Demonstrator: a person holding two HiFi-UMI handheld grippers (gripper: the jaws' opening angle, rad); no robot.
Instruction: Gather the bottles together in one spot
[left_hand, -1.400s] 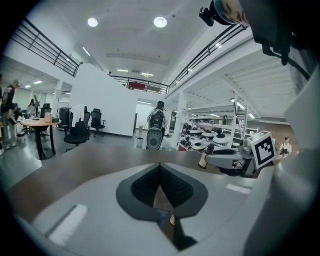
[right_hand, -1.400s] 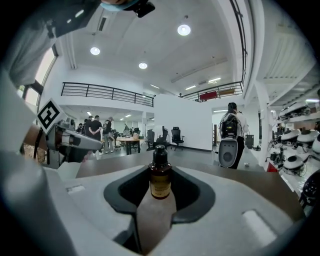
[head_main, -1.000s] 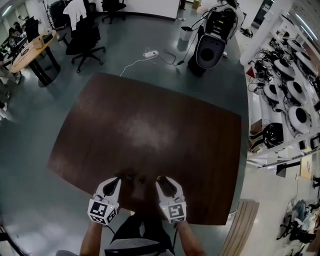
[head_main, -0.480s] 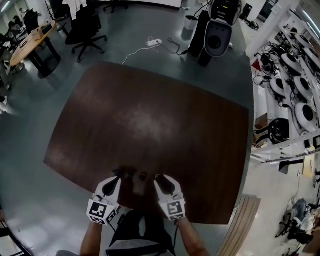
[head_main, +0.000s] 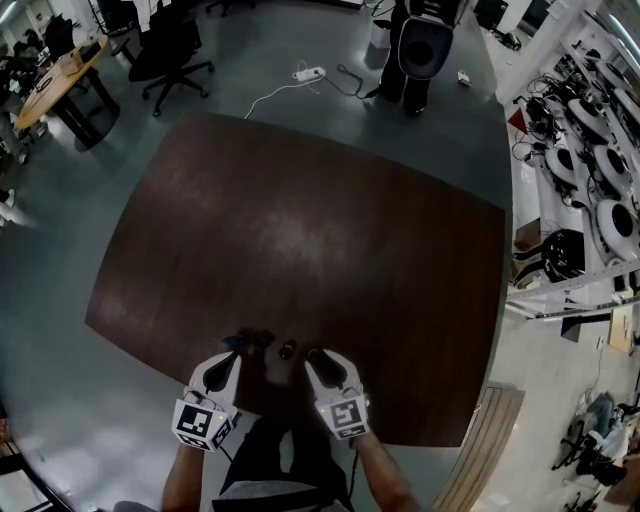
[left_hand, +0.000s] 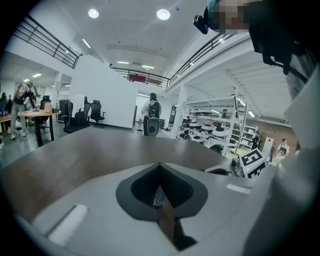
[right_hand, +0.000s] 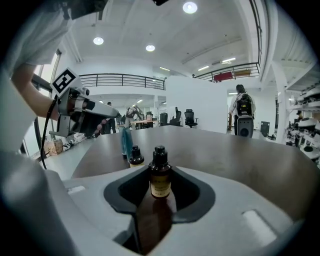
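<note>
Brown bottle (right_hand: 160, 172) sits pinched in your right gripper (head_main: 313, 355). Your left gripper (head_main: 234, 353) nips the blue bottle (left_hand: 159, 196) between near-closed jaws.

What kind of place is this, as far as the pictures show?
Probably a robotics lab with office space: shelves of round white devices, office chairs beside a wooden desk, a black-and-white machine on the floor.
</note>
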